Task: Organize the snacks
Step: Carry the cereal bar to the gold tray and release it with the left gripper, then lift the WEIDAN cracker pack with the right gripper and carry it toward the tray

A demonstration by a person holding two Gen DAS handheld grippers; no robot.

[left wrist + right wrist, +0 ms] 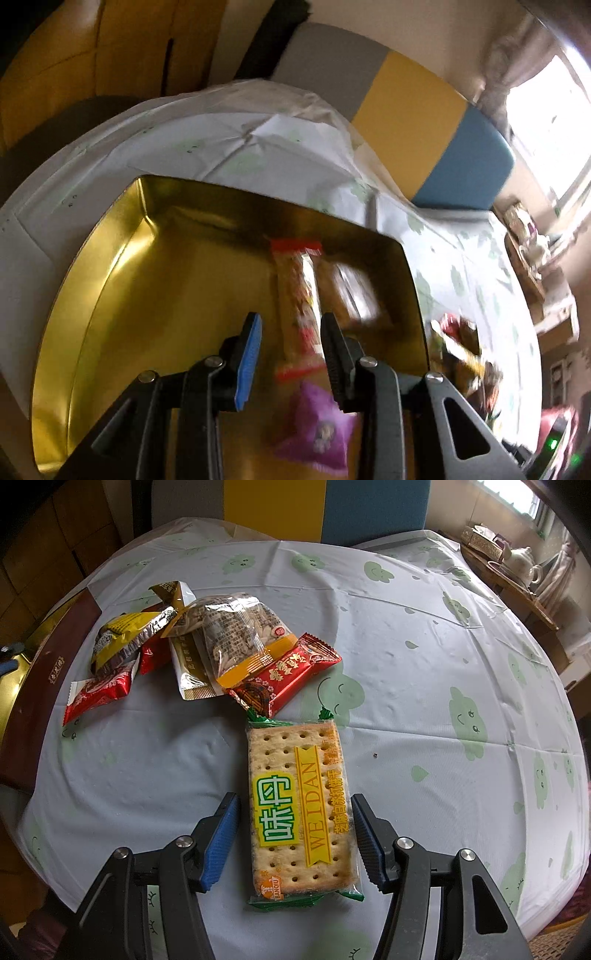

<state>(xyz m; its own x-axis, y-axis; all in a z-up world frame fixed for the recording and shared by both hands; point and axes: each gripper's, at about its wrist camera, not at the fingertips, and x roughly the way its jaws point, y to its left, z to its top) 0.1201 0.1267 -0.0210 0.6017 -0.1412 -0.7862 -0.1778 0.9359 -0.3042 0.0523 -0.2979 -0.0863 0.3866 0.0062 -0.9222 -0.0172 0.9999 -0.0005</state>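
Observation:
My left gripper (291, 354) is open above a gold tin (147, 295). In the tin lie a long orange and red snack packet (299, 306), blurred, and a purple packet (316, 432). My right gripper (293, 834) is open with its jaws on either side of a green-edged cracker pack (299, 812) that lies flat on the table; the fingers stand apart from it. A pile of snacks sits behind it: a clear seed bag (236, 635), a red packet (284, 675), a yellow packet (125, 638), another red packet (99, 694).
The table wears a white cloth with green clouds (424, 664). The tin's dark red side (40, 672) shows at the table's left. More snacks (461, 347) lie right of the tin. A side table with a teapot (521, 565) stands at far right.

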